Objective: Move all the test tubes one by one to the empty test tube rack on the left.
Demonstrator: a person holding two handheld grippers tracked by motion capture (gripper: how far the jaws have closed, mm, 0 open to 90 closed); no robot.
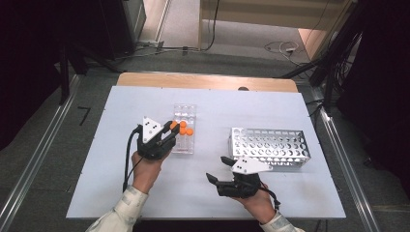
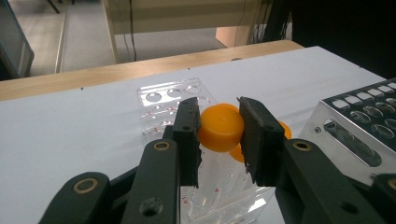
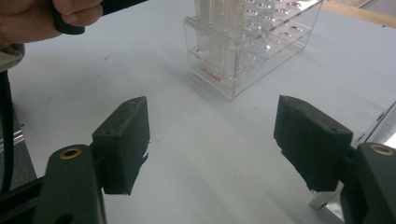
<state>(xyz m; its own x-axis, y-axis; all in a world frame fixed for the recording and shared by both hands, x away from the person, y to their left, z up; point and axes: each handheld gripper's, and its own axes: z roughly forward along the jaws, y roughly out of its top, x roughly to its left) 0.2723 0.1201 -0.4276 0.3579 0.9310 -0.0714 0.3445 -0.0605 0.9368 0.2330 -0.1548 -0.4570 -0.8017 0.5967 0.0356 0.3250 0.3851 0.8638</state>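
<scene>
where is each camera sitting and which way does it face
High view: above the person's side, looking forward and down on the table; forearms, both claws.
Left gripper view: rides the left claw, facing the orange-capped tube it grips in the clear rack.
Right gripper view: rides the open right claw, facing the clear rack and the other hand.
All views share that rack.

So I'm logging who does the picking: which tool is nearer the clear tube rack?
Left. The left tool is at the clear tube rack, jaws closed on an orange-capped tube in it. The right tool hovers open over bare table, off to the side.
</scene>
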